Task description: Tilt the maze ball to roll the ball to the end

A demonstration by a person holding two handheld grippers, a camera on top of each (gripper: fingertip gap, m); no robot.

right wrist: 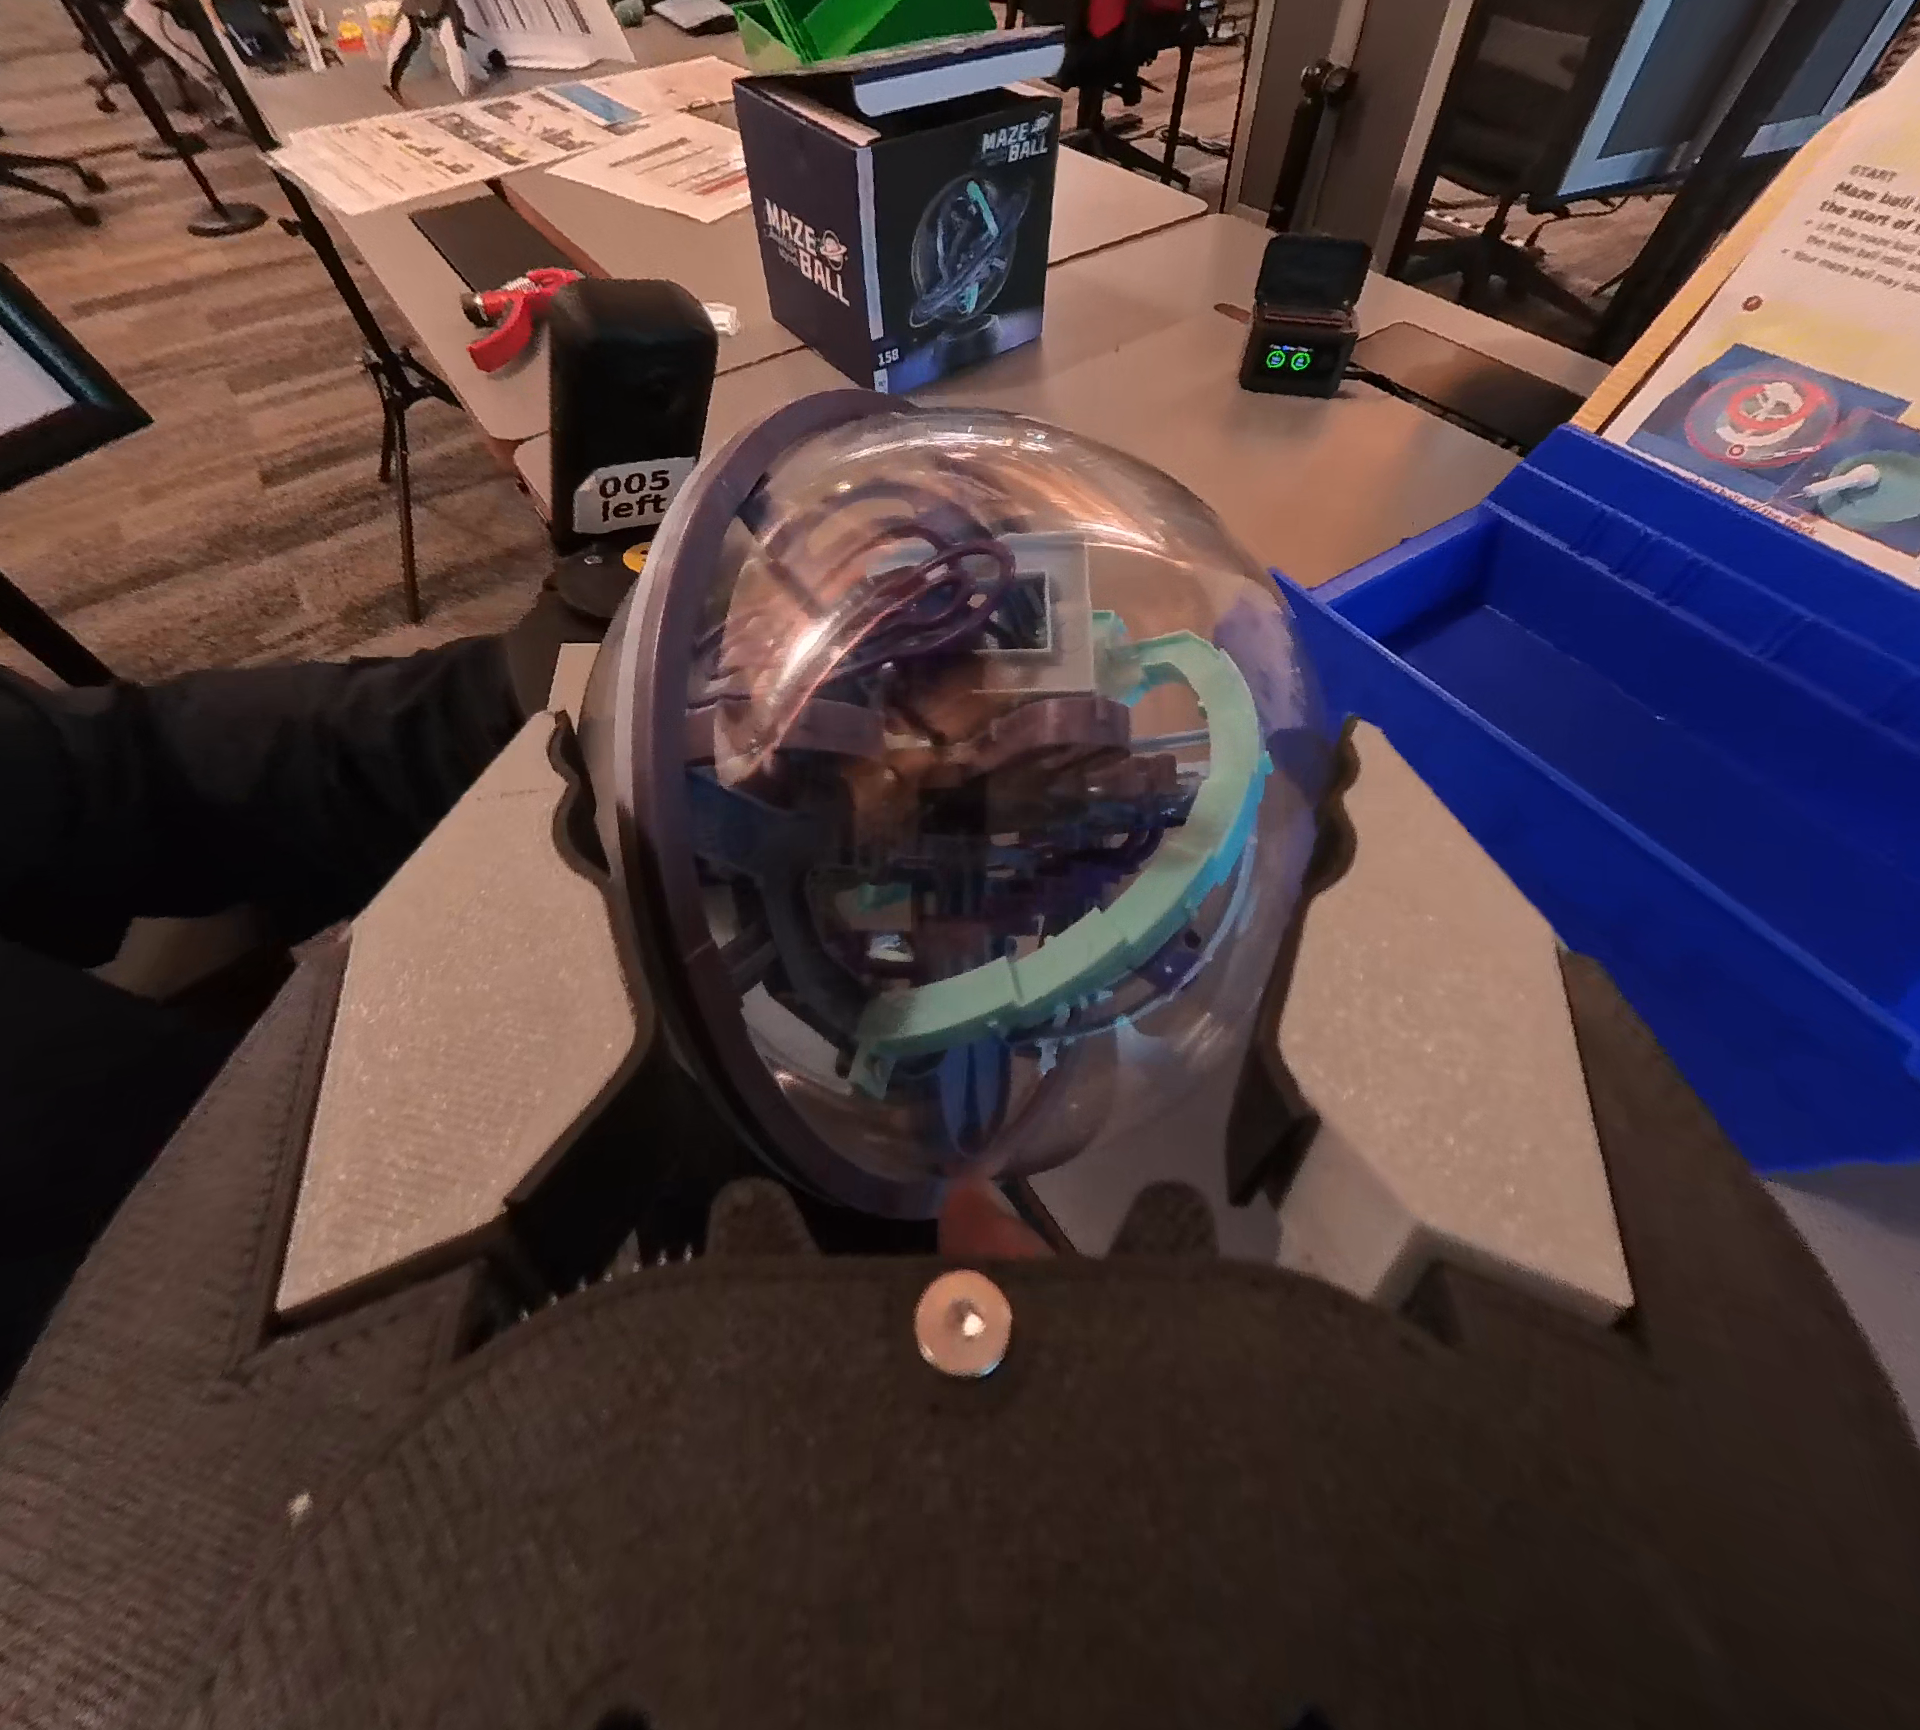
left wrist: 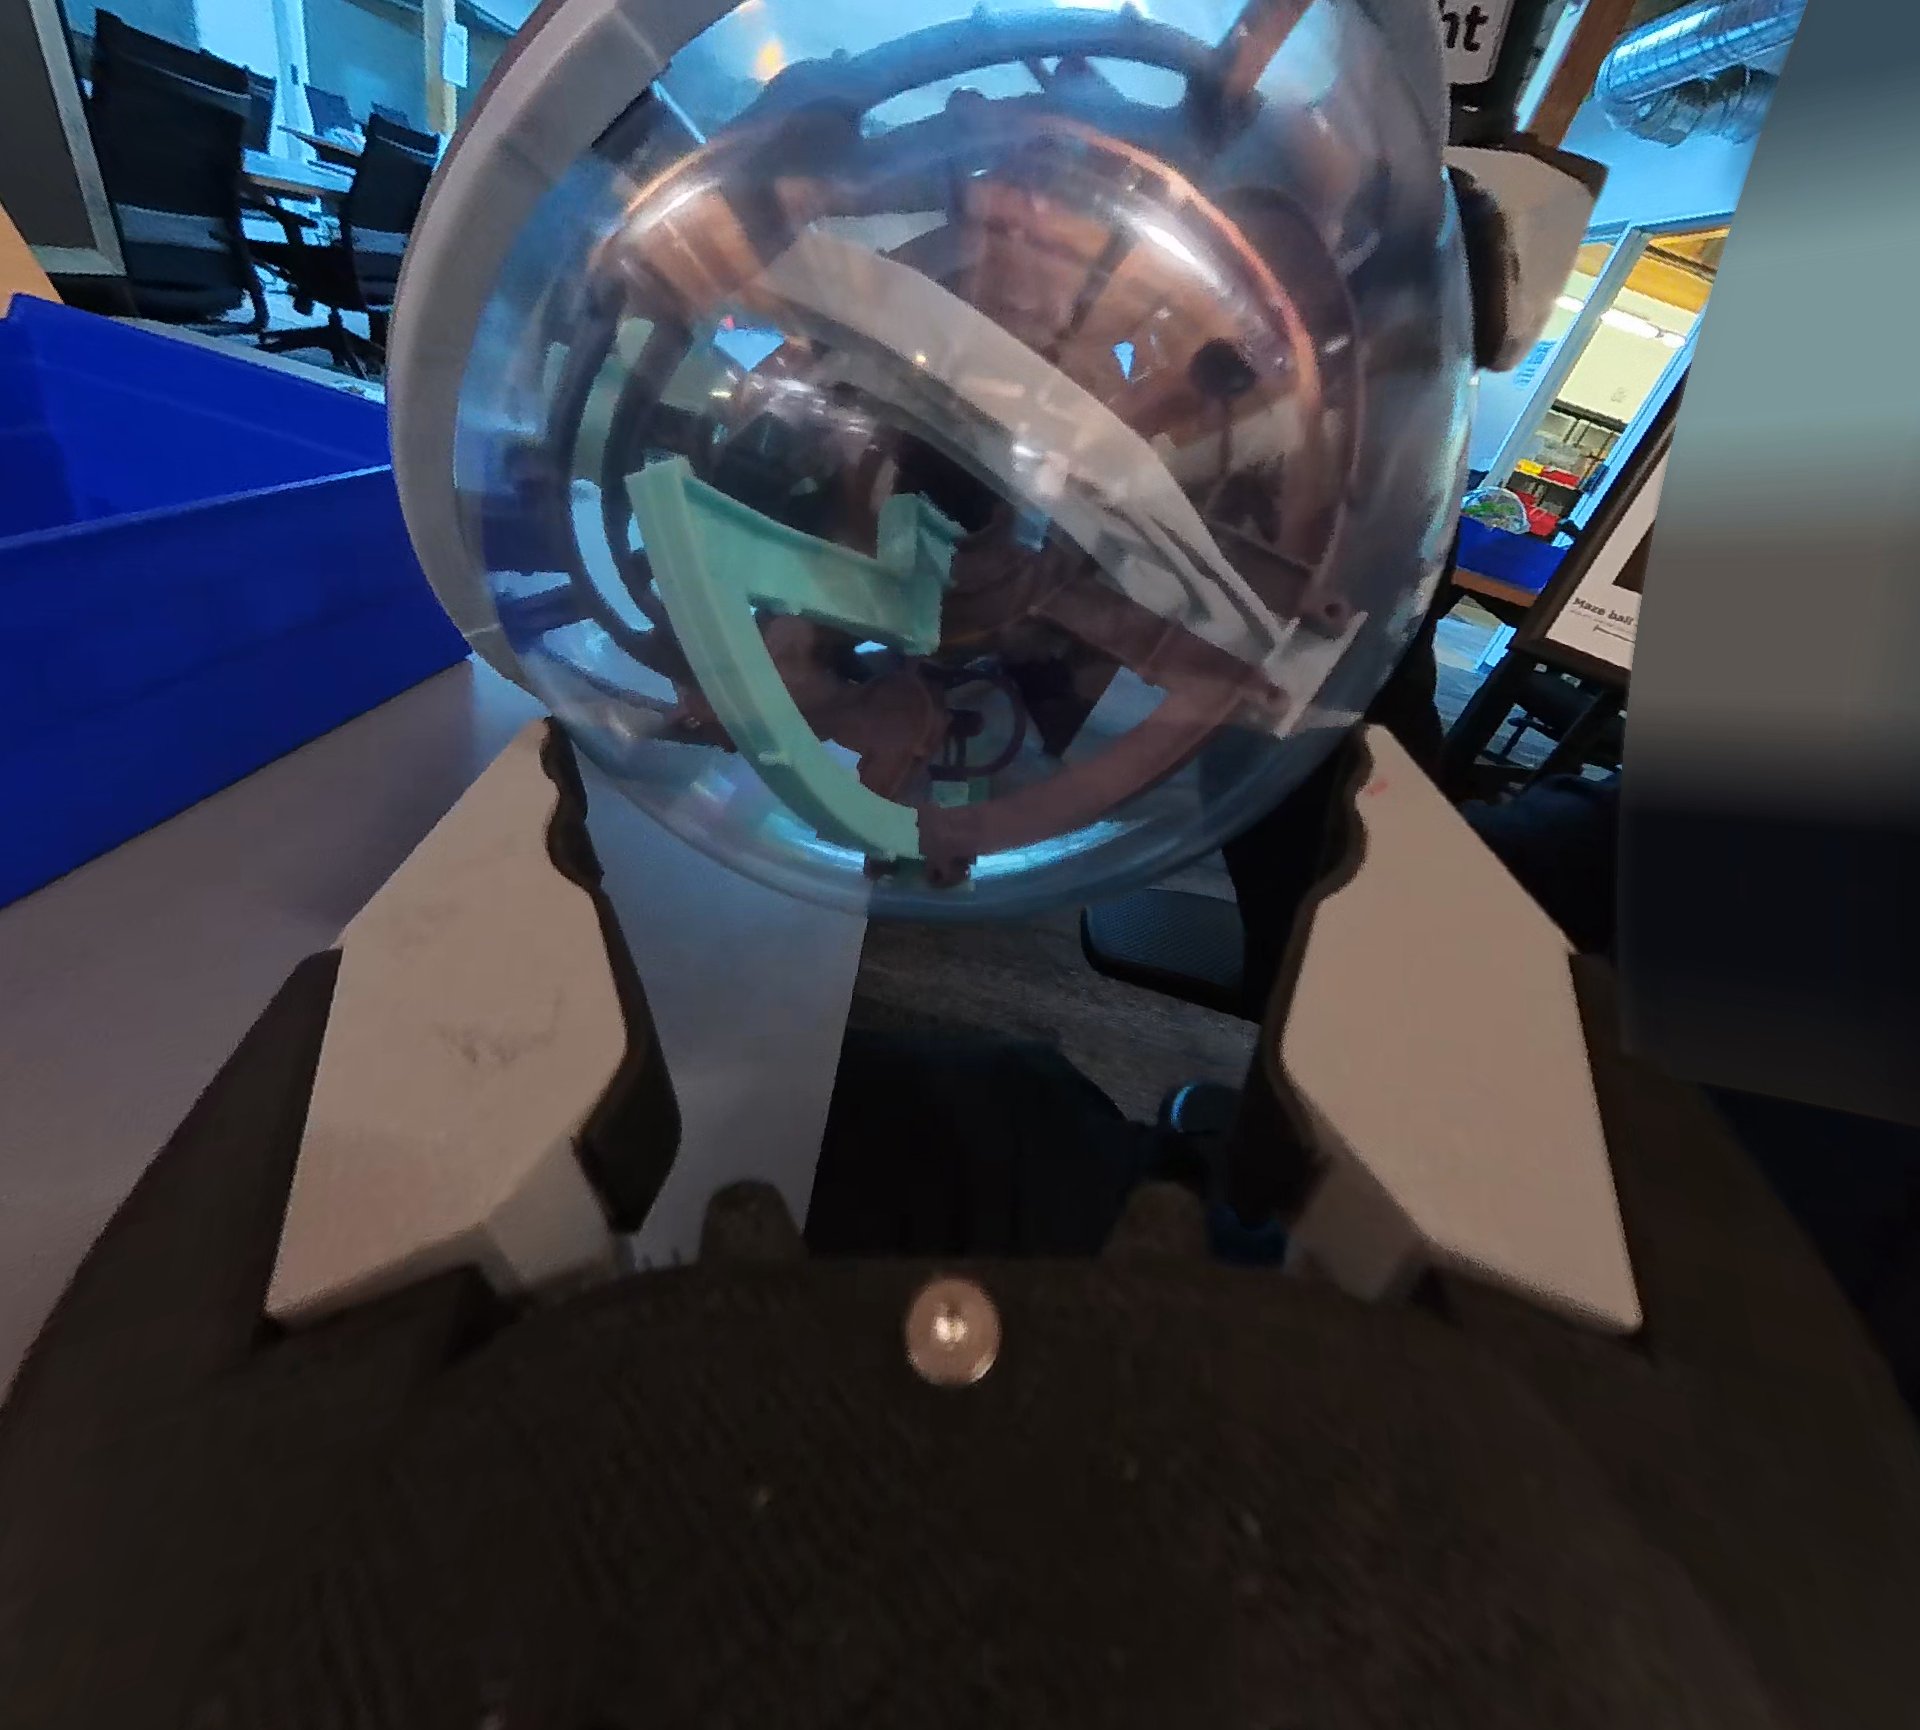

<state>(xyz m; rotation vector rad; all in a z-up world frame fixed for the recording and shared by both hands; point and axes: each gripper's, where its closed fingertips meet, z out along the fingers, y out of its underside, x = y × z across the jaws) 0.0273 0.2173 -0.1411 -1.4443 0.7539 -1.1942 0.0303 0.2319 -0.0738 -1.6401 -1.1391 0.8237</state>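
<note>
The maze ball (left wrist: 935, 381) is a clear sphere with a grey ring and green, white and brown tracks inside, held up off the table. My left gripper (left wrist: 956, 745) has its fingertips (left wrist: 566, 776) pressed on the lower sides of the ball. In the right wrist view the maze ball (right wrist: 956, 797) sits deep between the fingers (right wrist: 468, 953) of my right gripper (right wrist: 956, 745), which clamp it from both sides. The left gripper's black body (right wrist: 629, 402) shows behind the ball. I cannot make out the small rolling ball inside.
A blue bin (right wrist: 1662, 797) stands on the grey table (right wrist: 1195, 454) to the right, and also shows in the left wrist view (left wrist: 187, 600). The maze ball box (right wrist: 904, 226), a small black device (right wrist: 1304, 319), a red clamp (right wrist: 509, 319) and an instruction board (right wrist: 1787, 350) lie beyond.
</note>
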